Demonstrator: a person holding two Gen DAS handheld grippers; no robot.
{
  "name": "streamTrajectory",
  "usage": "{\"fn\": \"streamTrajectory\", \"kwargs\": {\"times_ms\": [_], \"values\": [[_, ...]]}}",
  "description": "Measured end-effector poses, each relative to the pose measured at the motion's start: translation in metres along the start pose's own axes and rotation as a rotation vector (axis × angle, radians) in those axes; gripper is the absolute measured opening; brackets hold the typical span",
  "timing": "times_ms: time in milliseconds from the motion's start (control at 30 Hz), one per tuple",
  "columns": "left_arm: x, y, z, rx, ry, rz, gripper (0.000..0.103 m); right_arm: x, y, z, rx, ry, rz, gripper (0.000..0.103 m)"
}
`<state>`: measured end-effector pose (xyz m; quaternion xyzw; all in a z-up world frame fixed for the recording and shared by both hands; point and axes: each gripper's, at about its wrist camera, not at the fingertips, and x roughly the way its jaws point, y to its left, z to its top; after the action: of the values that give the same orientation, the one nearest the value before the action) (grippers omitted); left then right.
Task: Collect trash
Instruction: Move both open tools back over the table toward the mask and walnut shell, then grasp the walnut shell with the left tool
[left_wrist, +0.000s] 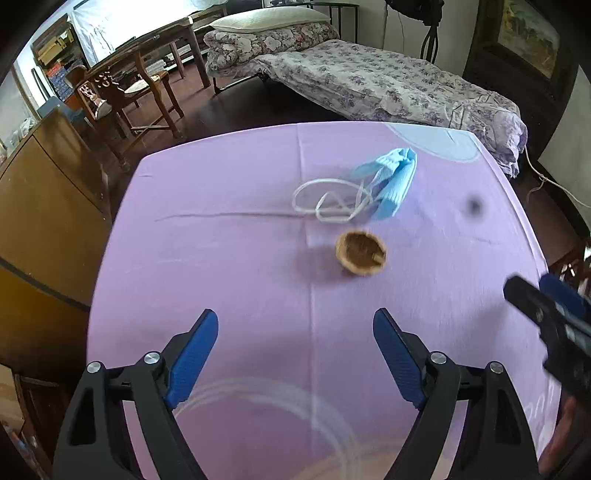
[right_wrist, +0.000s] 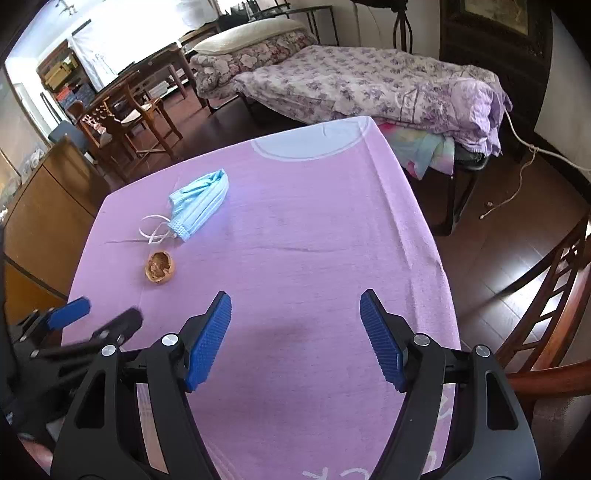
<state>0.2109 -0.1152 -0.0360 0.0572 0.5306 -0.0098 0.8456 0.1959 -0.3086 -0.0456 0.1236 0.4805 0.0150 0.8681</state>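
1. Your left wrist camera looks steeply down from close above the pink cloth-covered table (left_wrist: 229, 258), toward the floral-quilted bed (left_wrist: 369, 85).
2. Your right wrist camera sits further right, facing likewise.
3. Both share the crumpled blue face mask (left_wrist: 391, 181) (right_wrist: 199, 205) and brown walnut half-shell (left_wrist: 361, 256) (right_wrist: 159, 266).

The right gripper (left_wrist: 546, 295) only pokes in at the edge of the left wrist view, smeared by motion and mostly cut off, and the left gripper (right_wrist: 96, 314) looks the same from the right wrist camera, so you can't really read either one's fingers there. There's a small dark smudge (left_wrist: 474, 206) on the purple tablecloth (left_wrist: 240, 258) that's too blurry to identify, maybe just a spot on the lens. The walnut shell (left_wrist: 361, 257) is soft with blur in the left view, and pale lettering (right_wrist: 317, 472) on the cloth gets chopped off at the bottom edge.
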Motion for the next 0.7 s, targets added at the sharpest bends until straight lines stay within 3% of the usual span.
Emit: {"fn": "streamTrajectory", "kwargs": {"times_ms": [133,200,233,267,700], "values": [[0.013,-0.008,0.012,-0.007,0.011,-0.008,0.082,-0.002,-0.002,-0.001,-0.021,-0.015,-0.033,0.071],[0.015,-0.009,0.014,0.000,0.011,-0.004,0.072,-0.002,-0.004,-0.001,-0.025,-0.020,-0.038,0.071],[0.018,-0.011,0.016,0.003,0.010,-0.004,0.062,-0.003,-0.003,-0.001,-0.025,-0.020,-0.037,0.071],[0.021,-0.013,0.019,0.004,0.012,-0.004,0.060,-0.003,-0.003,-0.001,-0.026,-0.019,-0.036,0.071],[0.027,-0.021,0.033,-0.007,0.022,-0.045,0.062,-0.004,0.004,-0.002,-0.049,-0.017,-0.051,0.071]]}}
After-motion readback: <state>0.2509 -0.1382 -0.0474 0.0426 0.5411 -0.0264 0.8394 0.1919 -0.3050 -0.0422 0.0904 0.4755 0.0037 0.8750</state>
